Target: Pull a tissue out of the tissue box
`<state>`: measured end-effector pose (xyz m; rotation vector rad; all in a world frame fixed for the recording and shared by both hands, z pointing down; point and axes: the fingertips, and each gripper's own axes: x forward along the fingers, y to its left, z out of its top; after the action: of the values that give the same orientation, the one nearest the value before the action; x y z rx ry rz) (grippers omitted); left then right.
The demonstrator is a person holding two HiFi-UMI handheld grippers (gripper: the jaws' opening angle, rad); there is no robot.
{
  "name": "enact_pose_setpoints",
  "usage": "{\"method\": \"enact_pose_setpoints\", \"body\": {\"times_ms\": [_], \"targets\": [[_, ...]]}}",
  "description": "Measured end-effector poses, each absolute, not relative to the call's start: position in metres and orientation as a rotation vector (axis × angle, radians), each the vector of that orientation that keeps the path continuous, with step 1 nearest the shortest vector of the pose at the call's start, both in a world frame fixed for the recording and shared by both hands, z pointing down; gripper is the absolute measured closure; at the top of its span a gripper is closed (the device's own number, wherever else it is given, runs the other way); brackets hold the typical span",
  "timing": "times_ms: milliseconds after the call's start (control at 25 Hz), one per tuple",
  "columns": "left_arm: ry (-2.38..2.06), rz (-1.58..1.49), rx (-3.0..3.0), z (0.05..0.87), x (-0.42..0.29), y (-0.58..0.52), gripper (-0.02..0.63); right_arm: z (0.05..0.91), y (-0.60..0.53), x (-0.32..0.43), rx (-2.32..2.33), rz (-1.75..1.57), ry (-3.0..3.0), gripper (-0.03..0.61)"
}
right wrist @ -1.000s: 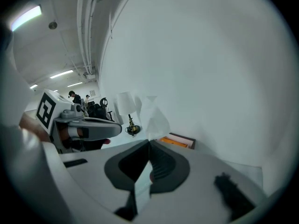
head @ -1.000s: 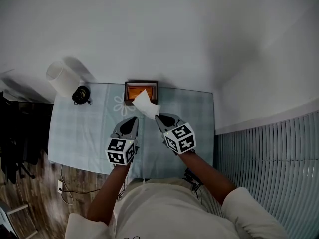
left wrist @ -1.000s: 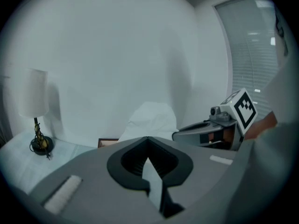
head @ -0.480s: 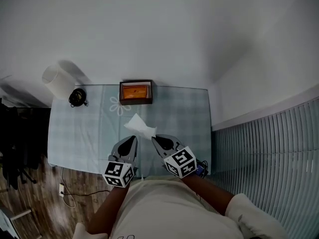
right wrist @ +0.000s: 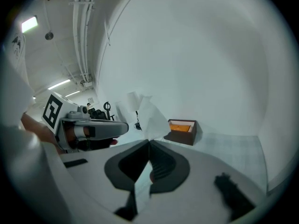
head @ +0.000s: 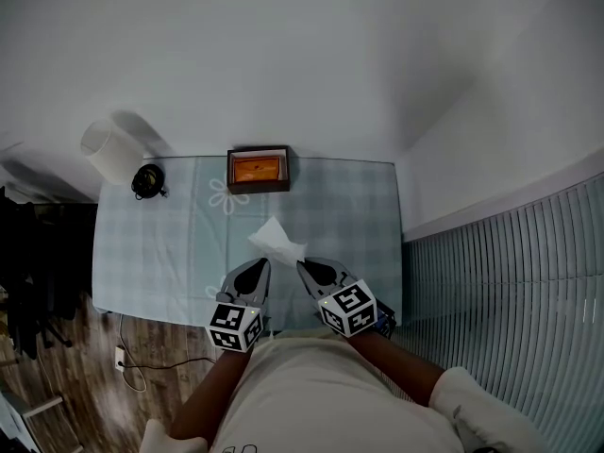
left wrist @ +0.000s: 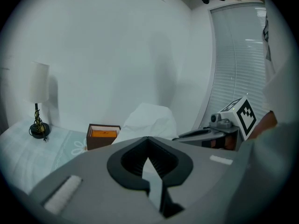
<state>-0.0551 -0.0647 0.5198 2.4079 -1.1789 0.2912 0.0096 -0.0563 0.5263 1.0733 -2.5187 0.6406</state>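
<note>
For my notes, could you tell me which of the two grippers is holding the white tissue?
The right gripper: its shut jaws pinch the tissue, while the left gripper beside it is shut on nothing.

The tissue [head: 276, 241] is thin, creased white paper. The tissue box [head: 258, 170] looks like dark matt wood. The tablecloth [head: 170, 243] is pale checked cloth. The left gripper [head: 263, 264] and right gripper [head: 302, 266] are smooth matt grey plastic.
</note>
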Motion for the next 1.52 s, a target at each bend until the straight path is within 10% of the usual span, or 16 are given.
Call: {"method": "enact_pose_setpoints", "body": {"times_ms": [1520], "targets": [[-1.200, 0.259, 2.396, 0.519, -0.052, -0.068, 0.606, 0.513, -0.060, 0.001, 1.105, 0.557, -2.544, 0.566]]}}
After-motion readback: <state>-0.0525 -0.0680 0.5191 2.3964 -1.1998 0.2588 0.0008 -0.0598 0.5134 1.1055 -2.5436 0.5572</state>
